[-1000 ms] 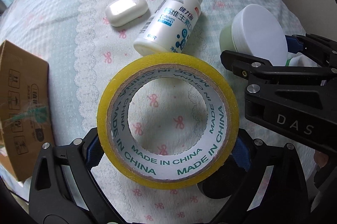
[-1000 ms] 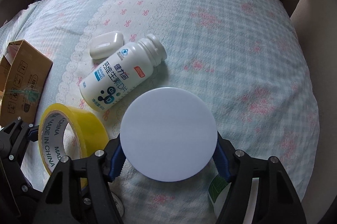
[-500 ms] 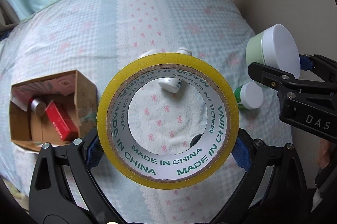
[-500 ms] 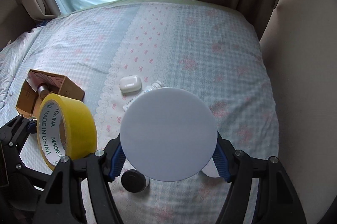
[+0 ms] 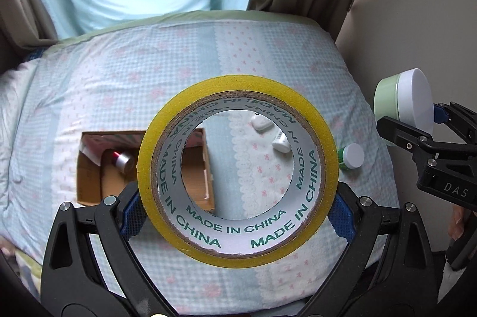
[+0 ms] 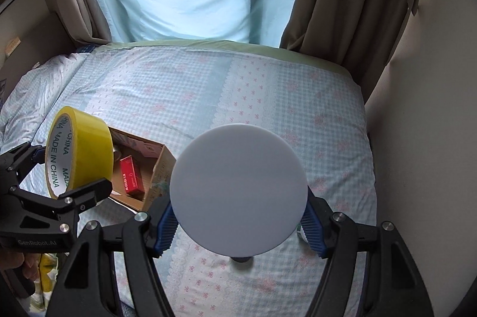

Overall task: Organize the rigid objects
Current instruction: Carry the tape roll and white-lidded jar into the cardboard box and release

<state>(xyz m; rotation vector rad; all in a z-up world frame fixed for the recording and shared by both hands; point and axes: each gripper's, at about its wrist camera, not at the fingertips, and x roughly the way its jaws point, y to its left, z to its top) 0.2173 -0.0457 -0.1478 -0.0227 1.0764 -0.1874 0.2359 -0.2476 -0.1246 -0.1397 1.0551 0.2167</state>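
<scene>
Left gripper (image 5: 238, 215) grasps tape (image 5: 238, 171), right gripper (image 6: 238, 223) grasps jar (image 6: 238, 189), both above bed (image 6: 268, 84); box (image 6: 155, 165) at 9 o'clock partly filled; bottles, case left

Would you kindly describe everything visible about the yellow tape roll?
The yellow tape roll is a wide ring of glossy yellow tape on a brown cardboard core, whose white inner face is printed MADE IN CHINA in green. The left gripper clamps its outer rim between blue-padded jaws, holding it on edge above the bed, its hole facing the camera.
</scene>
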